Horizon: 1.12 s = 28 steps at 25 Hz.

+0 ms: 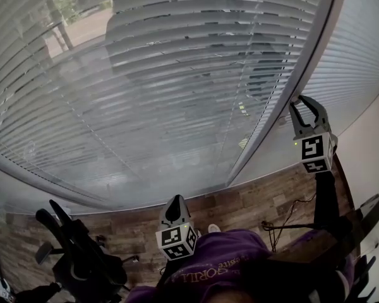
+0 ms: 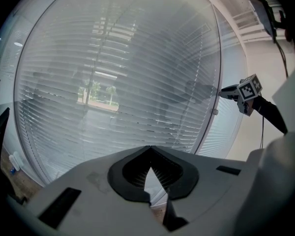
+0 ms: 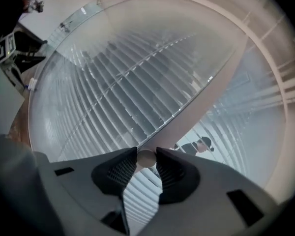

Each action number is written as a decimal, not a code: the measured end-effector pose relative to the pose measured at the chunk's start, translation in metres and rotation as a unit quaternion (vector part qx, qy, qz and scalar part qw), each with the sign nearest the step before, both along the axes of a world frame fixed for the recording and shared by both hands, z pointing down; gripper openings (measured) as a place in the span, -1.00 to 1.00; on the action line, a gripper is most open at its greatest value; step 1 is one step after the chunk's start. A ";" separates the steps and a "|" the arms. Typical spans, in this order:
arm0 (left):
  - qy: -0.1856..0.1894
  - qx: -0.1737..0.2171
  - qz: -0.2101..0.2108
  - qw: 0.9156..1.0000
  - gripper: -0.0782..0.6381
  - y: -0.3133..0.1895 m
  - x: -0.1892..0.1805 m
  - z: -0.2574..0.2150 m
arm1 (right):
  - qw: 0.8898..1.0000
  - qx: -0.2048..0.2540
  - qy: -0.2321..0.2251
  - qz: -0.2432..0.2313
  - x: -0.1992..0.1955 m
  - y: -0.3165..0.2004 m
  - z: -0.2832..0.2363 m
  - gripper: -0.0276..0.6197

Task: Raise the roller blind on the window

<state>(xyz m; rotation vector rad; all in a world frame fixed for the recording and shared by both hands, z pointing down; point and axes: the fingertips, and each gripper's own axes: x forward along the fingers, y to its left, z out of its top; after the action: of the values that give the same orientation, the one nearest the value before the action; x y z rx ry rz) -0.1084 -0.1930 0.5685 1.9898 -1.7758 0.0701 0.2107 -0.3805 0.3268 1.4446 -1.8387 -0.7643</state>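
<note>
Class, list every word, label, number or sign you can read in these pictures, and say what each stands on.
Purple garment: upside-down print, partly hidden; it seems to read "ORILL", but I'm not sure.
Marker cubes: black-and-white square patterns only, no words.
Nothing else is readable.

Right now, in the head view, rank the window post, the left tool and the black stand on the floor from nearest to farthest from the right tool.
1. Window post, just beside the right tool.
2. Left tool, bottom centre.
3. Black stand, lower left corner.
</note>
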 end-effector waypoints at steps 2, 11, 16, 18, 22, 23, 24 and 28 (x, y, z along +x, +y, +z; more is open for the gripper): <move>0.001 0.000 0.000 1.000 -0.78 0.000 0.001 -0.001 | 0.995 -0.022 -0.101 -0.004 0.002 -0.001 -0.005 -0.53; 0.002 -0.001 0.001 1.000 -0.78 0.003 0.000 0.003 | 0.388 -0.189 -0.901 -0.036 0.035 -0.009 0.013 -0.54; 0.002 -0.002 0.000 1.000 -0.78 0.005 0.000 0.000 | 0.380 -0.181 -0.906 -0.039 0.035 -0.007 0.009 -0.54; 0.002 -0.002 -0.001 1.000 -0.78 0.005 -0.002 0.000 | 0.448 -0.180 -0.874 -0.045 0.031 -0.007 0.005 -0.54; 0.001 0.000 0.003 1.000 -0.78 0.003 0.000 -0.001 | 0.642 -0.175 -0.743 -0.073 0.021 -0.004 -0.005 -0.53; 0.001 0.000 0.004 1.000 -0.78 0.003 0.001 -0.001 | 0.694 -0.168 -0.696 -0.072 0.019 -0.003 -0.005 -0.53; 0.001 0.000 0.005 1.000 -0.78 0.003 0.002 -0.001 | 0.751 -0.155 -0.638 -0.068 0.018 -0.001 -0.004 -0.53; 0.000 0.002 0.008 1.000 -0.78 0.002 0.004 -0.003 | 0.939 -0.080 -0.331 -0.043 0.014 0.002 -0.003 -0.53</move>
<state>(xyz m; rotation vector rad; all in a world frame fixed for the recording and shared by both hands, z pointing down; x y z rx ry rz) -0.1046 -0.1909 0.5656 2.0075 -1.7608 0.0731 0.2244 -0.3783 0.3239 1.6424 -2.4054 -0.1480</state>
